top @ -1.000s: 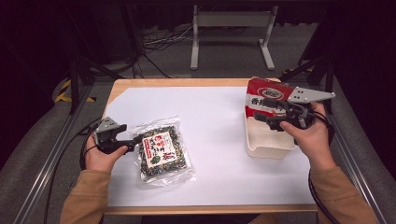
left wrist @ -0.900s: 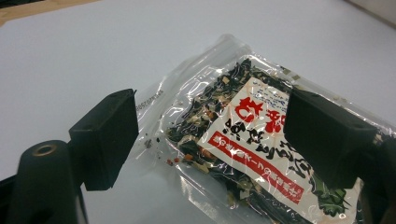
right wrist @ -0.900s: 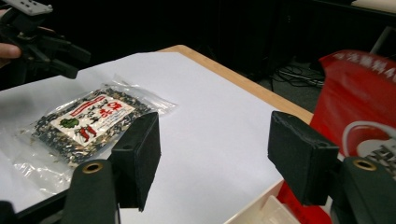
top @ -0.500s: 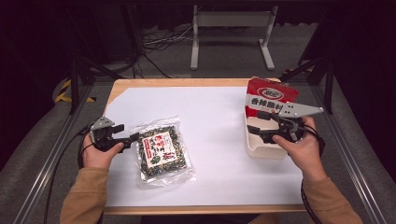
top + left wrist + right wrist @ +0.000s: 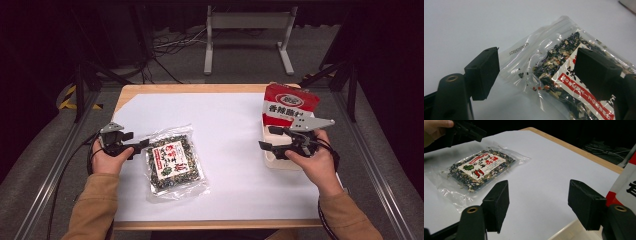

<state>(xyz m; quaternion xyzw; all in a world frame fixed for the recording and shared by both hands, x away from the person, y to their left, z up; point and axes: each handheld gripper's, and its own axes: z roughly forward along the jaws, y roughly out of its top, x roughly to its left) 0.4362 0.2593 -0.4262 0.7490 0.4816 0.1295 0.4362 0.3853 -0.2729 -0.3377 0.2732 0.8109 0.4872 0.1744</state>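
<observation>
Left gripper closing in on a clear packet of dried spice mix

Since a second earlier the left gripper had slid to the packet's corner, fingers open astride it, not yet pinching; the packet lay flat on the bench; the right gripper, lowered, hung open over a cream tray holding a red bag; nothing blocked the grasp.
</observation>
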